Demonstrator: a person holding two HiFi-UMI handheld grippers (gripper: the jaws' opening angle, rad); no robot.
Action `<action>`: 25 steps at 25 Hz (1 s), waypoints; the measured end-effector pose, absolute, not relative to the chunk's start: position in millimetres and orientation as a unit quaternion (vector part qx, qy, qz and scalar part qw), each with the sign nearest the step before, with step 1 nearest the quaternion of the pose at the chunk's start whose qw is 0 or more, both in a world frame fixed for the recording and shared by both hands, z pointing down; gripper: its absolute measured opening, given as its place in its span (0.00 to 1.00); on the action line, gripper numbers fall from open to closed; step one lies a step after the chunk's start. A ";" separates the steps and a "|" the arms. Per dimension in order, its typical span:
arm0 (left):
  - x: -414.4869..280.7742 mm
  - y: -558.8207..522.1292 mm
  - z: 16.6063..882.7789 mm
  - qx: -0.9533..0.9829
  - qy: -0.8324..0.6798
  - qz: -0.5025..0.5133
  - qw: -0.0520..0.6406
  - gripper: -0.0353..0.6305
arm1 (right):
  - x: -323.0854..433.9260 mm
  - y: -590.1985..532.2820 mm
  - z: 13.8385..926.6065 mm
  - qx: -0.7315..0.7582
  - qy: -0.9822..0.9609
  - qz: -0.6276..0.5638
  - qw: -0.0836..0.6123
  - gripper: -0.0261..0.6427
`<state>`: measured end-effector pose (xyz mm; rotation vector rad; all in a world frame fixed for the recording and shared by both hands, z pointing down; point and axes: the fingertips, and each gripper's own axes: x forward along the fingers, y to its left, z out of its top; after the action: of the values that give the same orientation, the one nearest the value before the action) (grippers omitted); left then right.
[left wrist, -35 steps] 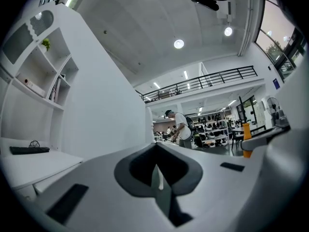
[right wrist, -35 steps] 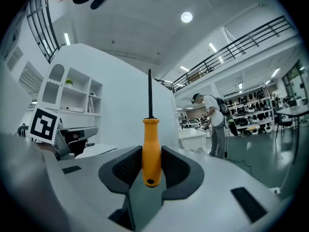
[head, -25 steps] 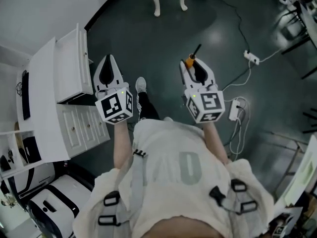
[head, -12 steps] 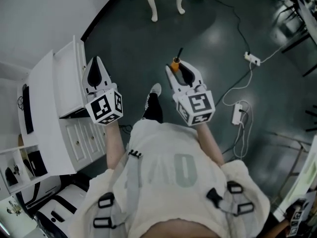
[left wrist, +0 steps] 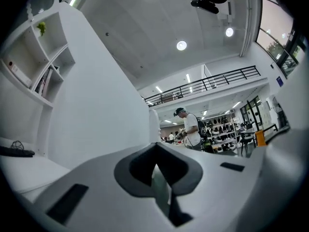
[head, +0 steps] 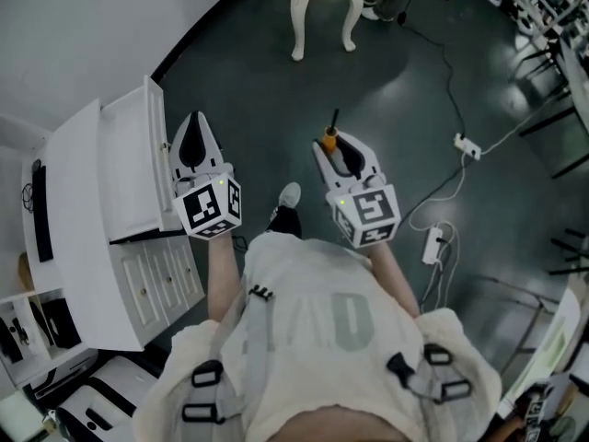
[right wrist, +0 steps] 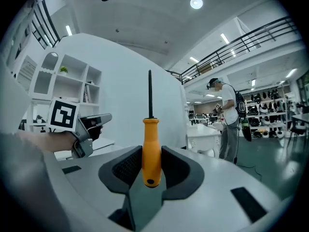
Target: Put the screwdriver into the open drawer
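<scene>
Right claw [head: 340, 147] pinches the orange screwdriver [right wrist: 151, 151], shaft projecting ahead. Left claw [head: 194, 138] is pressed together, open drawer [head: 130, 168] apparently just left of it.

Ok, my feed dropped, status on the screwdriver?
Right gripper shut on screwdriver handle. Left gripper shut, empty. Open drawer off left, not reached; left gripper between.

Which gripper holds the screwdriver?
The right gripper, jaws clamped on the orange-handled screwdriver; the left gripper is shut with nothing between its jaws.

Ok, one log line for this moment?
right hand-held gripper: shut on screwdriver | left hand-held gripper: shut, empty | drawer: open, screwdriver not yet in
</scene>
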<state>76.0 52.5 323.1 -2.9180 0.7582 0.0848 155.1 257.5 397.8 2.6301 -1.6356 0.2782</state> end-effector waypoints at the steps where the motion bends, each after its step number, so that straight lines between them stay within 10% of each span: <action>1: 79.8 43.0 324.1 -0.966 0.251 0.028 0.059 0.06 | 159.1 245.8 396.8 0.844 -0.529 0.090 0.020 0.21; 25: 209.9 -128.8 308.7 -0.971 0.228 0.054 0.054 0.06 | 277.7 28.0 366.2 0.834 -0.543 0.088 0.040 0.21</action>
<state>209.9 -128.8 308.7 -2.9486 0.6922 0.1637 277.7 28.0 366.2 2.5557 -1.6654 0.2703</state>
